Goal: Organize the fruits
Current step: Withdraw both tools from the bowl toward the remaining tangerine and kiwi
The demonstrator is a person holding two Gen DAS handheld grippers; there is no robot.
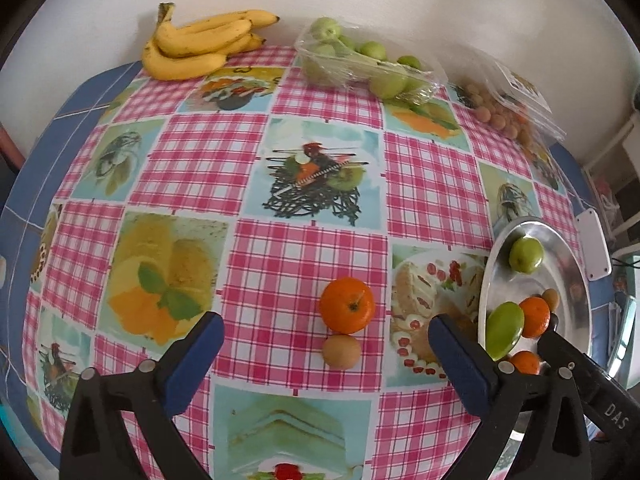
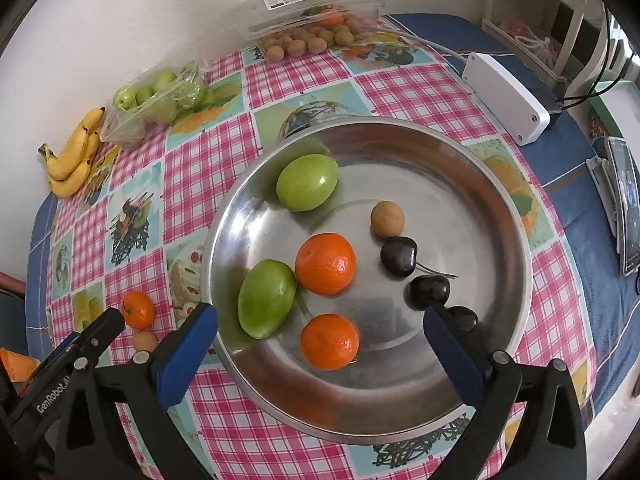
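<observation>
A tangerine [image 1: 347, 305] and a small tan longan [image 1: 341, 351] lie on the checked tablecloth just ahead of my open, empty left gripper [image 1: 326, 340]. They also show in the right wrist view, the tangerine [image 2: 138, 309] and the longan [image 2: 144, 341]. My right gripper [image 2: 320, 330] is open and empty above the steel plate [image 2: 460, 152]. The plate holds two green fruits [image 2: 307, 188] [image 2: 266, 298], two tangerines [image 2: 325, 263] [image 2: 329, 341], a longan [image 2: 387, 219] and dark cherries [image 2: 398, 256]. The plate also shows in the left wrist view [image 1: 490, 276].
Bananas [image 1: 196, 46] lie at the back left by the wall. A clear tray of green fruits [image 1: 360, 64] and an open clear box of longans [image 2: 316, 20] stand at the back. A white box [image 2: 506, 96] and a phone [image 2: 626, 196] lie right of the plate.
</observation>
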